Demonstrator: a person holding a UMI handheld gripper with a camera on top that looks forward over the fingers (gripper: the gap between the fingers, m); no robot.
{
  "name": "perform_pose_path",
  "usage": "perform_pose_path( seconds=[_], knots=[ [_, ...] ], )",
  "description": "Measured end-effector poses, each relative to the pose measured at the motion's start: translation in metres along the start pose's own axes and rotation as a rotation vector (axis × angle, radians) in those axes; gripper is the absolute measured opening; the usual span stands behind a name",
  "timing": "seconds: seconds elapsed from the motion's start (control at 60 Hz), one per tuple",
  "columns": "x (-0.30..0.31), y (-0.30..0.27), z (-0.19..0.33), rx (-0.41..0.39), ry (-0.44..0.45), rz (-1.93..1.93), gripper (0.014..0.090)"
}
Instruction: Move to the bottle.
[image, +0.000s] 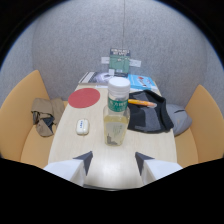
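A clear plastic bottle (117, 112) with a white cap and a green label stands upright on the pale wooden table (95, 150), holding a yellowish liquid in its lower part. It stands just ahead of my gripper (113, 161), roughly in line with the gap between the two fingers. The fingers are open, with bare tabletop between them and nothing held.
A small white object (82, 126) lies left of the bottle, with a red round mat (84, 97) beyond it. A black cloth (150, 116) with an orange pen (141, 103) lies to the right. Books and a sign stand (119, 62) are at the far end. Orange benches flank the table.
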Motion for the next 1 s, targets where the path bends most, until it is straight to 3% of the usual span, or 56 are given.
perform_pose_path(
  seconds=[0.25, 0.383, 1.0],
  knots=[
    [-0.005, -0.018, 0.031, -0.002, 0.027, 0.002, 0.0896],
    [-0.002, -0.024, 0.045, -0.005, 0.046, -0.009, 0.087],
    [-0.001, -0.031, 0.053, -0.007, 0.048, 0.031, 0.0874]
  ],
)
